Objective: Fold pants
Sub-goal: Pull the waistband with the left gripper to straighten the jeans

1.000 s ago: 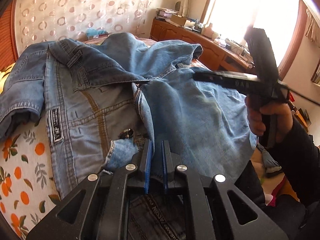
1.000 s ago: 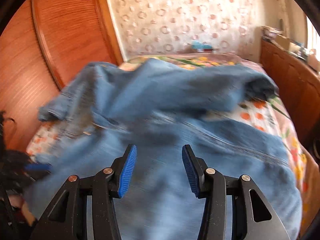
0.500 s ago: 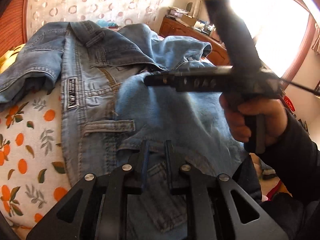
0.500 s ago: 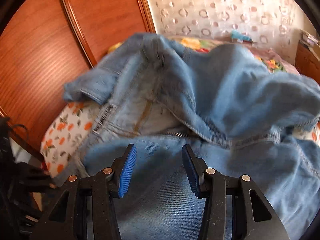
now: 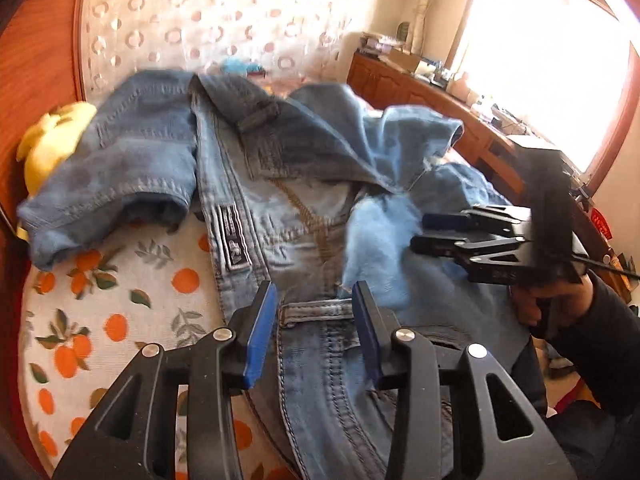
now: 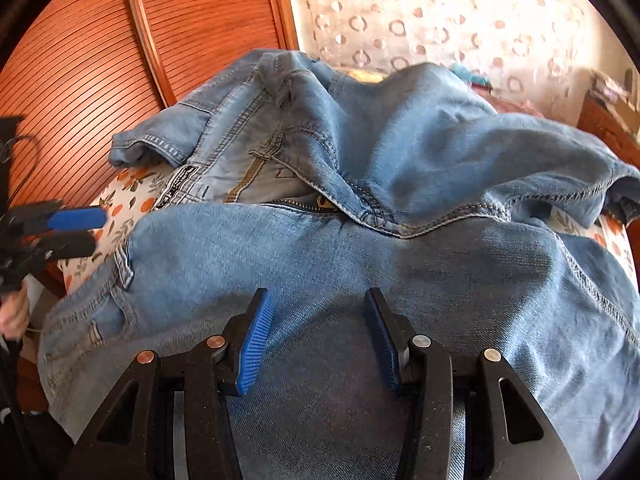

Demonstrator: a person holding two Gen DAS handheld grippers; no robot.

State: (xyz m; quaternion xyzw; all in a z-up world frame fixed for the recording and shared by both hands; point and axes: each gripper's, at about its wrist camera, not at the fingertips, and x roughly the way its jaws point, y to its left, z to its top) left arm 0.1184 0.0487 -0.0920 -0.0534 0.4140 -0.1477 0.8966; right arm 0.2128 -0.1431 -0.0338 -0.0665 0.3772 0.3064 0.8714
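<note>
1. Left wrist view: left claw (image 5: 314,322) has just been opening; its jaws now stand about halfway apart with the waistband of the jeans (image 5: 304,208) lying under the gap, and the blue pads (image 5: 260,326) press on nothing. No grip.
2. Right wrist view: right claw (image 6: 318,334) is likewise about half open, hovering just above a broad flat leg panel; nothing is held.
3. Location: the jeans lie spread and rumpled on the bed (image 5: 100,312), directly ahead of and beneath both claws. From the left claw, the waistband label (image 5: 234,240) is just ahead and to the left; one cuffed leg end (image 5: 116,184) is bunched further ahead-left. From the right claw, the open fly and zip (image 6: 308,202) are straight ahead, and a second leg drapes away to the right.
4. Handling, judged: denim is soft and limp but fairly heavy, with good friction. It will sag between grip points and will not slip easily. Best holds are the thick waistband or a hemmed cuff; a pinch on a flat panel would lift only one layer.
5. Count: one pair of jeans, two legs, two claws, one label.
</note>
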